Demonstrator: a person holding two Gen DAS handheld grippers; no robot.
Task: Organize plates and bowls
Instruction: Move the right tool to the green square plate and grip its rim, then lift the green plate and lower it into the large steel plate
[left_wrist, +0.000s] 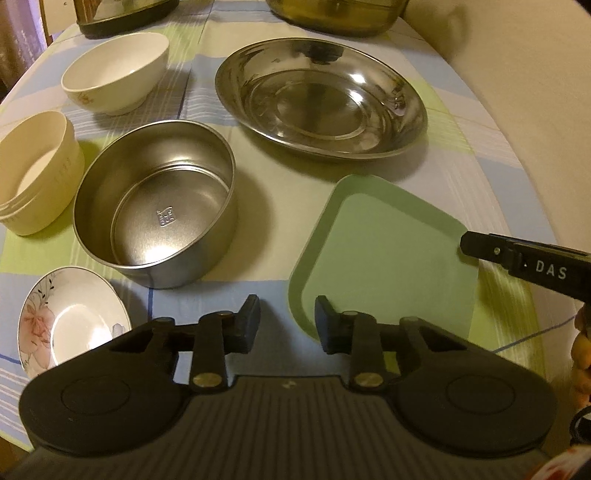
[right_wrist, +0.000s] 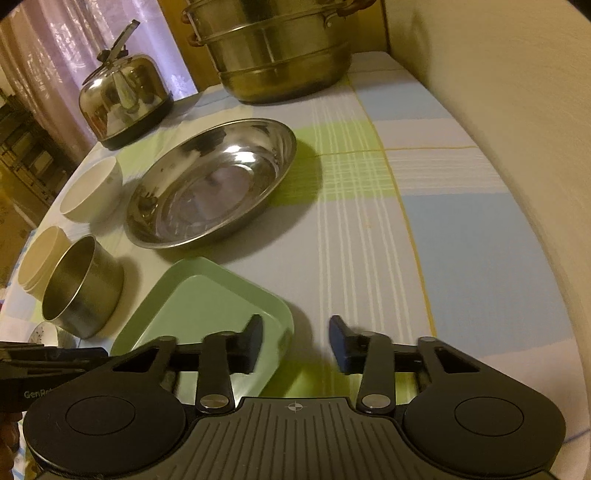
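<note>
The left claw (left_wrist: 287, 321) fills the bottom of the frame, its jaws apart with the near left corner of a green square plate (left_wrist: 384, 254) between them, no pad visibly pressing it. The right claw (left_wrist: 466, 245) enters from the right edge, its tip at that plate's right rim. On the checked counter (left_wrist: 280, 192) sit a steel bowl (left_wrist: 157, 203) at centre left, a steel plate (left_wrist: 321, 99) above, a white bowl (left_wrist: 114, 74) at upper left, a cream container (left_wrist: 35, 173) at the left edge, and a floral saucer (left_wrist: 72, 317) at lower left.
</note>
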